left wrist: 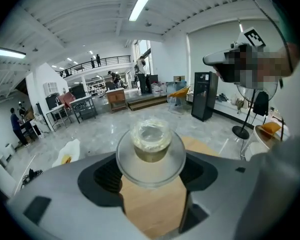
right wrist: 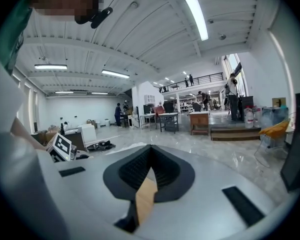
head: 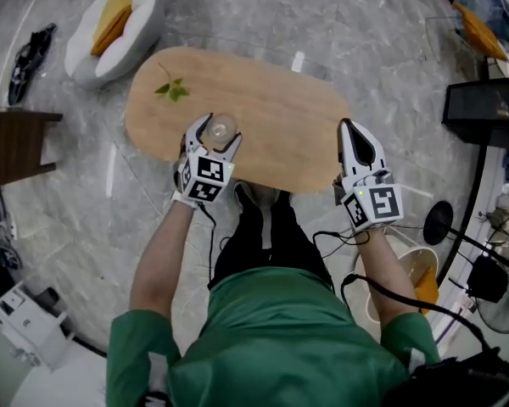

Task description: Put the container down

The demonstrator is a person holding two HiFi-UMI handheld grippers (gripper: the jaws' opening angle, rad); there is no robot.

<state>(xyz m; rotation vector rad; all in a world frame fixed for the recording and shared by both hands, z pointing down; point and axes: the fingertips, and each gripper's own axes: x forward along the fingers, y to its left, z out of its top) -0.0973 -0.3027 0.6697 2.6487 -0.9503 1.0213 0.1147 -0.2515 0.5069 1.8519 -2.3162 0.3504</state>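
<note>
A clear round container (head: 220, 130) with a wide rim and pale crinkled contents sits between the jaws of my left gripper (head: 214, 134), over the near edge of the oval wooden table (head: 271, 117). In the left gripper view the container (left wrist: 150, 151) fills the gap and both pads touch its sides; my left gripper (left wrist: 151, 170) is shut on it. I cannot tell whether it rests on the wood or hangs just above it. My right gripper (head: 360, 142) hovers at the table's near right edge, and its jaws (right wrist: 148, 156) are shut and empty.
A green leafy sprig (head: 171, 89) lies on the table's far left. A white armchair with a yellow cushion (head: 110, 24) stands beyond the table, and a dark wooden side table (head: 17, 142) at the left. At the right are a black cabinet (head: 483, 113) and a fan stand (head: 437, 223).
</note>
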